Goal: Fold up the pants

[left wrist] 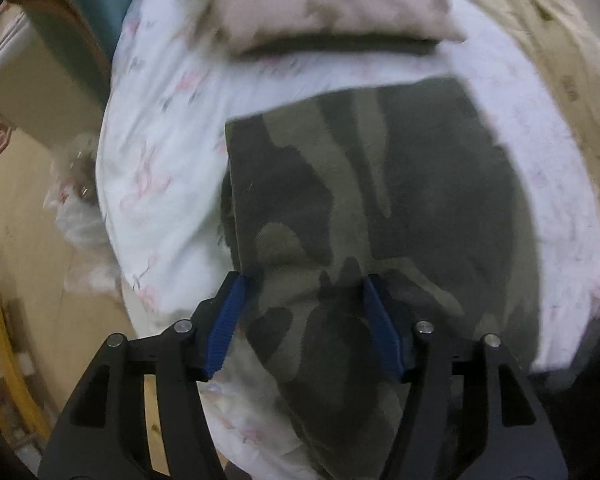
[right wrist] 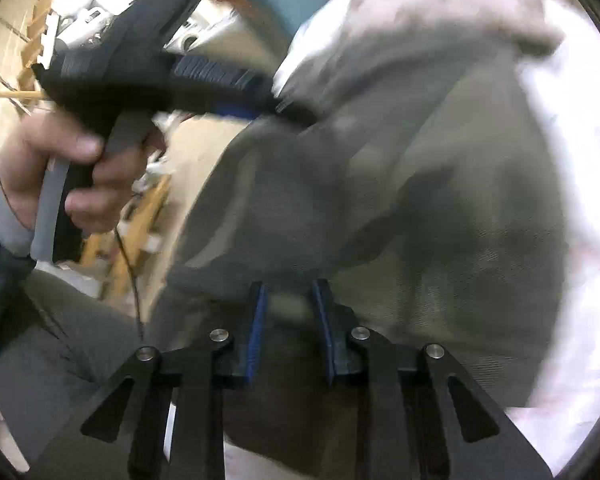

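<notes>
Camouflage green pants (left wrist: pixel 380 184) lie flat on a white flowered bedsheet (left wrist: pixel 160 152), with a straight folded edge on their left side. My left gripper (left wrist: pixel 306 280) points down over the near part of the pants. It is open, its blue pads (left wrist: pixel 228 320) standing wide apart astride the cloth. In the blurred right wrist view the pants (right wrist: pixel 380 200) fill the middle. My right gripper (right wrist: pixel 290 286) hangs low over them, its jaws narrowly apart with cloth showing in the gap. A hand (right wrist: pixel 80 168) holds the left gripper (right wrist: pixel 266 96) at the pants' far left edge.
A pinkish patterned pillow (left wrist: pixel 320 12) lies beyond the pants and a beige blanket (left wrist: pixel 548 48) sits at the far right. Left of the bed are a tan floor (left wrist: pixel 28 248), a crumpled plastic bag (left wrist: pixel 76 192) and yellow wooden rails (left wrist: pixel 4 340).
</notes>
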`<state>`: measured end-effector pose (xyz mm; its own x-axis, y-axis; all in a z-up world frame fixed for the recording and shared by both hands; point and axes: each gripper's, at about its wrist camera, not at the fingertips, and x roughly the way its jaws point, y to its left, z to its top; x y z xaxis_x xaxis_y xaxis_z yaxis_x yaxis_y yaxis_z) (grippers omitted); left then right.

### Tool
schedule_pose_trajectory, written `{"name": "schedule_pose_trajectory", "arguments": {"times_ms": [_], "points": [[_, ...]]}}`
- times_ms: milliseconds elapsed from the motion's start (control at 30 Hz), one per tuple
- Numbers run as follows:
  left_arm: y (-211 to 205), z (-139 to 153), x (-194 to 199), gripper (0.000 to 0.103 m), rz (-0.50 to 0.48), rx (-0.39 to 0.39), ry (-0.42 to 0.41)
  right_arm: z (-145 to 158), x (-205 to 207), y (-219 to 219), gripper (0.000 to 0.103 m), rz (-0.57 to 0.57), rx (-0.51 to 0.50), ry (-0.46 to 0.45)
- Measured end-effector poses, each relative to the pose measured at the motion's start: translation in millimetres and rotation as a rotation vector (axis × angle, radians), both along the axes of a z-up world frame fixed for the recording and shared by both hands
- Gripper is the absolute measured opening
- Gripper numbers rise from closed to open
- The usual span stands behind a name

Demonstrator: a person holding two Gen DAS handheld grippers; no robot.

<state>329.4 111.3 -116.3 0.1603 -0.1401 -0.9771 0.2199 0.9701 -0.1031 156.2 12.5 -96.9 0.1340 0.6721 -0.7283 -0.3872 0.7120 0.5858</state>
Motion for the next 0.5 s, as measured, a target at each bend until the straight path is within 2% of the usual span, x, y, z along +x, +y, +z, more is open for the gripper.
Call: {"name": "schedule_pose_trajectory", "arguments": {"times_ms": [33,100,167,233,267,300,367,433,500], "points": [[-1.8,-6.7,-1.1,0.059,-0.019,0.038,0.001,-9.3,-5.6,14.0,0.025,0.026,0.021,0.043],[-4.1,-10.4,-3.3,0.059,-0.038,0.063,-0.01,-17.2,-17.5,32.8,0.026,0.084,0.077,0.127],[-5.6,-9.6,-3.8,0.059,-0.04,0.065,-0.023,-2.8,-28.2,27.6,0.028,0.088,0.095,0.087],[-4.0,-8.9,-4.0,0.059,-0.037,0.062,-0.018,12.1,-32.5,0.6,0.029,0.038,0.151,0.087],[-3.9,-9.6,-3.1,0.059,-0.042,0.061,-0.015,19.1,-33.1,-16.3,0.041,0.0,0.173,0.07],[-4.1,-10.4,-2.2,0.061,-0.049,0.063,-0.015,27.8,-39.6,-39.7,0.071,-0.05,0.185,0.038],[-3.7,-11.5,0.2,0.064,-0.051,0.072,-0.009,40.1,-48.0,-85.7,0.099,-0.195,0.188,-0.024],[-4.5,-13.1,4.0,0.064,-0.044,0.07,0.006,32.9,-49.7,-124.7,0.1,-0.342,0.17,-0.005],[-5.0,-13.0,5.5,0.064,-0.043,0.074,0.011,4.8,-48.9,-152.5,0.1,-0.485,0.17,0.104]]}}
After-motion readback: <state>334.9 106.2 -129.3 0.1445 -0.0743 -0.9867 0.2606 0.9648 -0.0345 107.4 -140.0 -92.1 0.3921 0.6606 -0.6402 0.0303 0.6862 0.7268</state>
